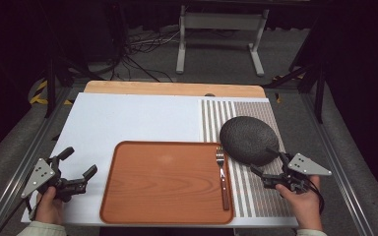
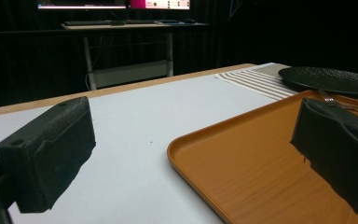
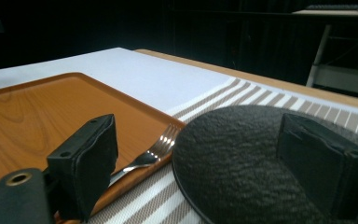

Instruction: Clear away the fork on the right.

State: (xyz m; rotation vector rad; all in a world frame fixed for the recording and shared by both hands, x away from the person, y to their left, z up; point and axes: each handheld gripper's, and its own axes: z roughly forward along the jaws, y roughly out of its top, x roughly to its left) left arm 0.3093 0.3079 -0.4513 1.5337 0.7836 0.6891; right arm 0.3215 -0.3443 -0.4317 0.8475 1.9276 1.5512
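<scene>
A brown wooden tray lies at the table's front middle. A fork with a wooden handle lies along the tray's right edge, tines pointing away from me. A black textured plate rests on a striped placemat, its left rim overlapping the tray's far right corner. My left gripper is open, just left of the tray. My right gripper is open at the plate's near edge, with the fork beside its left jaw.
A white sheet covers most of the table, with a bare wooden strip along the far edge. Beyond the table stand a white metal frame and loose cables on the floor.
</scene>
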